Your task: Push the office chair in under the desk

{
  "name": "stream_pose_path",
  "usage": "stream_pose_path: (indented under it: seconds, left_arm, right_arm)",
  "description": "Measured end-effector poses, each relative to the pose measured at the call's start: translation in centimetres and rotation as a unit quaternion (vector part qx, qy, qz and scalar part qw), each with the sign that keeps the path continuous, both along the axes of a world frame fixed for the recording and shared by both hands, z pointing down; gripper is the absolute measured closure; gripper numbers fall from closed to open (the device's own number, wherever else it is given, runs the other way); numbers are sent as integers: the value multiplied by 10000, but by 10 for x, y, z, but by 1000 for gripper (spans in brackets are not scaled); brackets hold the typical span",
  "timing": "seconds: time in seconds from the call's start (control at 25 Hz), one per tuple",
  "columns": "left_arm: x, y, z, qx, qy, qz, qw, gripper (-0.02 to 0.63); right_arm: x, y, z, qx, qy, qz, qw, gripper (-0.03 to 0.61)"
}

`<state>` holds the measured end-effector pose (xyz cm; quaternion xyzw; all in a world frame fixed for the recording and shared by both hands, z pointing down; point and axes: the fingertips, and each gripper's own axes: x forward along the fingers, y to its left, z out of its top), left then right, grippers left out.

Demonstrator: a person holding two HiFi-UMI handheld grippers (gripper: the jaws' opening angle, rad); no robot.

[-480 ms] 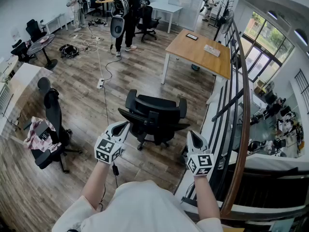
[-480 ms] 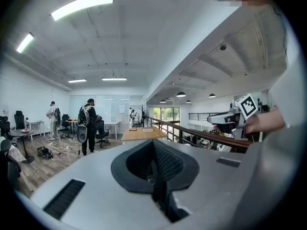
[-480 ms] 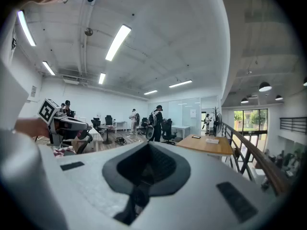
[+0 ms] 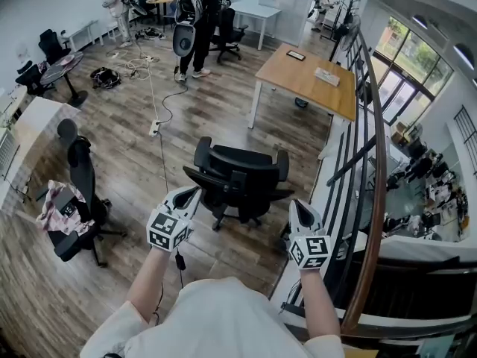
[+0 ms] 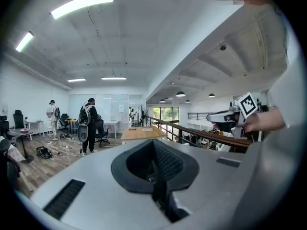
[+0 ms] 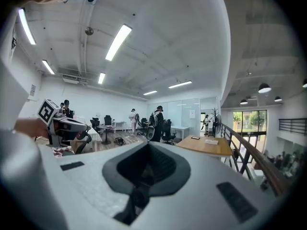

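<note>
Nothing of the claws has moved since the earlier frame; only a far person in black (image 4: pixel 195 6) has edged along. Left claw (image 4: pixel 195 192) and right claw (image 4: pixel 298 204) are each pressed together and empty. The office chair (image 4: pixel 237 174) stands just ahead, between them, and the desk (image 4: pixel 305 80) is well beyond it. Pushed off-centre, the chair may swivel (castors) or snag the floor cable (image 4: pixel 160 136) ahead of the left claw. Count: two claws, one chair in reach, one desk.

shirt (image 4: pixel 216 319): white, short-sleeved | left gripper (image 4: pixel 195 191), right gripper (image 4: pixel 297 203): grey-white, black-and-white marker cubes (image 4: pixel 165 233)
</note>
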<state>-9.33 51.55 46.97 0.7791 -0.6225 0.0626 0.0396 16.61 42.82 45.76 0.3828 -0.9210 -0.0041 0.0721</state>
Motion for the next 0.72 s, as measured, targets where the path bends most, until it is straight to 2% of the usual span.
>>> stream_pose_path:
  seconds: [0.28, 0.44, 0.72]
  left_arm:
    - [-8, -2, 6, -90, -65, 45, 9999, 618]
    - [-13, -5, 14, -198, -235, 66, 9995, 618]
    - [-23, -11, 25, -283, -274, 118, 9992, 600]
  right_arm:
    - [-7, -1, 7, 44, 236, 81, 9997, 575]
    - [-14, -1, 16, 78, 485, 58, 9988, 575]
    - [-19, -3, 33, -42, 682, 121, 9976, 558]
